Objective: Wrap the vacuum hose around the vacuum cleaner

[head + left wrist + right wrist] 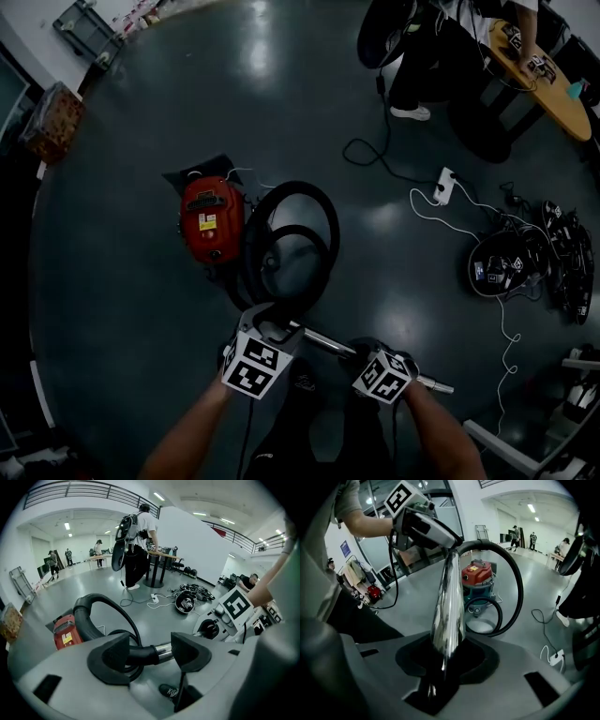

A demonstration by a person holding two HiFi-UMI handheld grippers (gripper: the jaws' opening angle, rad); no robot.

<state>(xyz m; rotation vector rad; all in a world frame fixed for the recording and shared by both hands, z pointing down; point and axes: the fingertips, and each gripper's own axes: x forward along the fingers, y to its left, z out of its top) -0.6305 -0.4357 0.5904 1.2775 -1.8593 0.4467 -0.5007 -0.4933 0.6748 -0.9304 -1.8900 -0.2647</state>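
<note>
The red vacuum cleaner (212, 217) carries a yellow label (206, 222) whose print is too small to read. The cubes on both grippers show black-and-white square markers.

The right gripper (447, 660) has its fingers closed on the metal tube (449, 602), which runs up and away from them toward the left gripper (150, 656). That gripper's fingers (110, 658) stand wide apart. The joint of tube and black hose (83, 620) lies crosswise just past their tips, and contact cannot be told. From there the hose loops off to the vacuum cleaner, which stands on the floor (141, 309) well beyond the fingers.

A white power strip (444, 185) and loose cables lie off to the right, well apart.
</note>
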